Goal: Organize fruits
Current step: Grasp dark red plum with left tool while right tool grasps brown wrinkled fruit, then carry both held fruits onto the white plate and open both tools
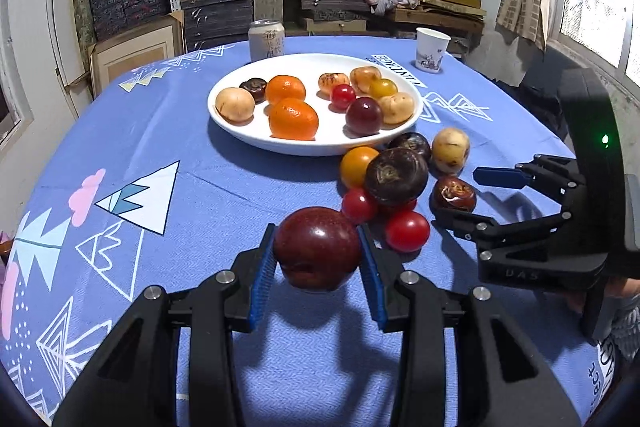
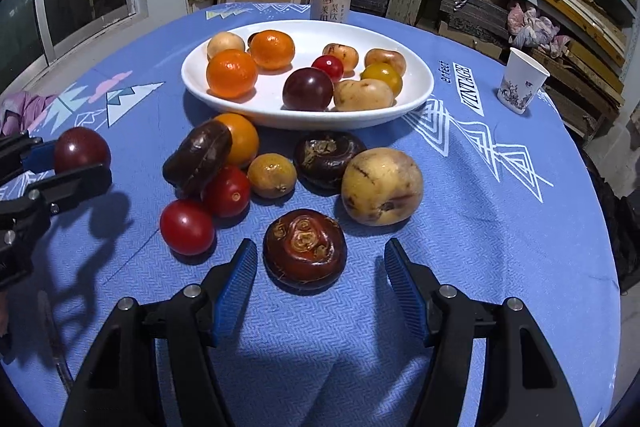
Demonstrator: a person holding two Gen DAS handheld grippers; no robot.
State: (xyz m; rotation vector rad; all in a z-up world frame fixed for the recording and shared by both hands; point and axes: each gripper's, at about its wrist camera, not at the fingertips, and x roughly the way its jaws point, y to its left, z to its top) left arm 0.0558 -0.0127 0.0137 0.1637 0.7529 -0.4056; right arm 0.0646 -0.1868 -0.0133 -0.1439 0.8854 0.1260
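Note:
My left gripper point(image 1: 318, 247) is shut on a dark red plum point(image 1: 317, 247), held just above the blue cloth; it also shows in the right wrist view point(image 2: 82, 149). My right gripper point(image 2: 320, 259) is open, its fingers either side of a brown water chestnut point(image 2: 305, 247) on the cloth, not touching it. The white plate point(image 1: 256, 131) holds several fruits, among them two oranges point(image 1: 293, 118) and a dark plum point(image 1: 363, 115). Loose fruits lie in front of the plate: red cherry tomatoes point(image 2: 187, 227), a yellow-brown fruit point(image 2: 382, 185), dark chestnuts point(image 2: 328, 157).
A drink can point(image 1: 266, 40) stands behind the plate and a paper cup point(image 1: 431, 49) at the table's far right. The round table has a blue patterned cloth point(image 1: 192, 187). Shelves of boxes stand behind it.

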